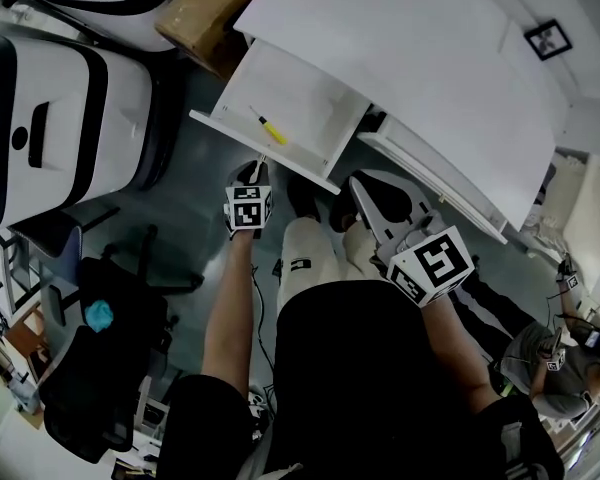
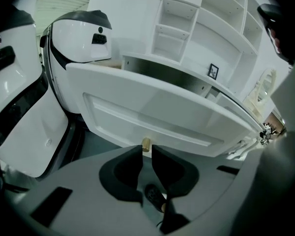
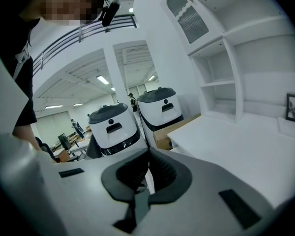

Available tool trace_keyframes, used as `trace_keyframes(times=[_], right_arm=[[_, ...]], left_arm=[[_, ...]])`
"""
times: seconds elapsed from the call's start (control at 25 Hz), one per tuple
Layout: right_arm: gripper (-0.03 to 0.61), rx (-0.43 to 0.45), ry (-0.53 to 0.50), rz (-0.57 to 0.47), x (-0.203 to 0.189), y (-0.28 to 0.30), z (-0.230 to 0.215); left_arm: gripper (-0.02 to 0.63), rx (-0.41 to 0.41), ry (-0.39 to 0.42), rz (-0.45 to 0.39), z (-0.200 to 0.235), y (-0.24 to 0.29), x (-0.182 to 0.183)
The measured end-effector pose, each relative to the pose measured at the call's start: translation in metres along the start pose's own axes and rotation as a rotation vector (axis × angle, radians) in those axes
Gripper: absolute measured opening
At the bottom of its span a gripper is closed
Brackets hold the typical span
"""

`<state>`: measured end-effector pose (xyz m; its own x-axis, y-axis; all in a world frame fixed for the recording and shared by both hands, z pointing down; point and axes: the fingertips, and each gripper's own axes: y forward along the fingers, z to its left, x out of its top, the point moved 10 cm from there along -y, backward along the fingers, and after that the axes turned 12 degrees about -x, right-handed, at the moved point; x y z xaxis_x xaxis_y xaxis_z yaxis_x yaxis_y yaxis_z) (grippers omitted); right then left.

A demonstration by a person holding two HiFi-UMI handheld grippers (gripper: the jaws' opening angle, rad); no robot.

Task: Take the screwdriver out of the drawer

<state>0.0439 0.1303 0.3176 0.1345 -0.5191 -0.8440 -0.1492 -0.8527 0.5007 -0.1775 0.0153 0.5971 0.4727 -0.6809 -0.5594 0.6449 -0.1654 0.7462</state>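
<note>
Drawer [image 1: 310,103] open, screwdriver [image 1: 270,128] lying inside | left gripper [image 2: 146,150] – jaws slightly apart, knob [image 2: 145,143] just past the tips | right gripper [image 3: 148,155] – jaws pressed together, empty

No legible text, labels, brands or numbers in any view.

The grey-and-black left gripper [image 2: 146,149], on a bare forearm [image 1: 228,318] stretched forward, points steeply down with its jaws a narrow gap apart, while the matching right gripper [image 3: 148,154] tilts gently downward, jaws closed together on nothing.
</note>
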Motion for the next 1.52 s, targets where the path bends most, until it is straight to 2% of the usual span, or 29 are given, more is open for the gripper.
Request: trace_keyframes(times=[0.24, 0.88, 1.24, 1.52], right_arm=[[0.018, 0.006, -0.01, -0.022, 0.007, -0.006, -0.002], [0.018, 0.037, -0.028, -0.063, 0.009, -0.014, 0.0], [0.018, 0.066, -0.041, -0.049, 0.004, -0.014, -0.005], [0.018, 0.136, -0.07, -0.01, 0.009, 0.009, -0.018]], left_arm=[[0.054, 0.0, 0.035, -0.065, -0.023, -0.036, 0.01], [0.023, -0.061, 0.102, -0.317, -0.089, -0.124, 0.061], [0.023, -0.071, 0.073, -0.436, -0.12, -0.168, 0.081], [0.023, -0.03, 0.025, -0.482, -0.132, -0.179, 0.091]])
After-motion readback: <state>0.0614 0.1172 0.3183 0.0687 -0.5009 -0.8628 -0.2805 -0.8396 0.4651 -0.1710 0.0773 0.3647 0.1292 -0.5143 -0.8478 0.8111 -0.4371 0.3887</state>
